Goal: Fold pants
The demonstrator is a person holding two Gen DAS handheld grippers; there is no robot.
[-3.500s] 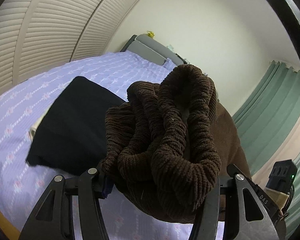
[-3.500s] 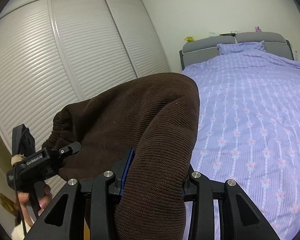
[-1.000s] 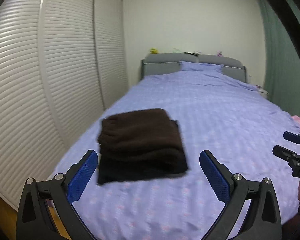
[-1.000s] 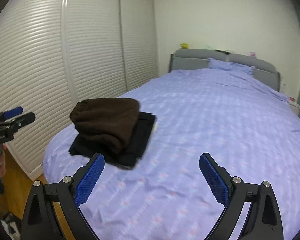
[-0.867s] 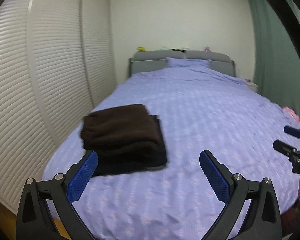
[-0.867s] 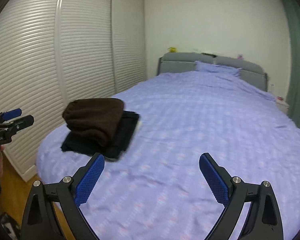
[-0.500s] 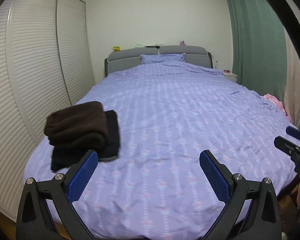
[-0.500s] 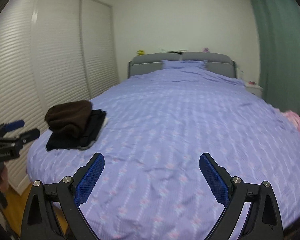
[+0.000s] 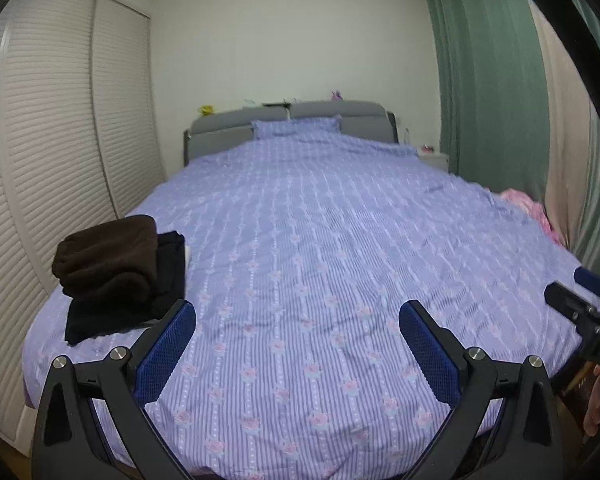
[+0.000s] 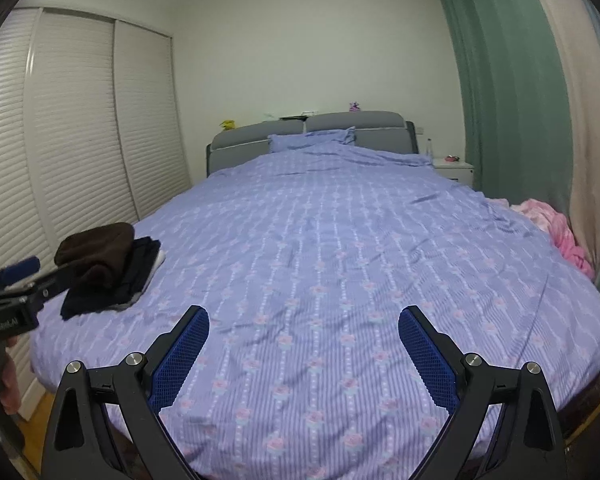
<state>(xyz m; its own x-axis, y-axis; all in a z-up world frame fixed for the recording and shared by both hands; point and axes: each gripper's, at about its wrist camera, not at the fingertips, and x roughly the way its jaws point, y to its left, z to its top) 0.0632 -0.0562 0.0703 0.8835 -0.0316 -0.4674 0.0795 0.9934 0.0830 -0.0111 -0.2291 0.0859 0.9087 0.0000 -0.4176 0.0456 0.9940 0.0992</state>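
Note:
Folded brown pants point(image 9: 108, 258) lie on top of a folded black garment point(image 9: 168, 276) near the bed's front left corner; the brown pants also show in the right wrist view point(image 10: 96, 254). My left gripper point(image 9: 298, 338) is open and empty, above the foot of the bed, to the right of the stack. My right gripper point(image 10: 304, 340) is open and empty over the bed's foot. Each gripper shows at the edge of the other's view.
A purple flowered bedspread point(image 10: 340, 260) covers the bed, with a grey headboard point(image 10: 300, 132) behind. White louvred closet doors point(image 10: 72, 140) run along the left. Green curtains point(image 10: 500, 80) hang on the right, with a pink cloth point(image 10: 556, 228) at the bed's right edge and a white nightstand point(image 10: 454, 170).
Both grippers let go of the brown pants, which now lie on the black garment. Both grippers opened, drew back from the stack and swung right towards the middle of the bed.

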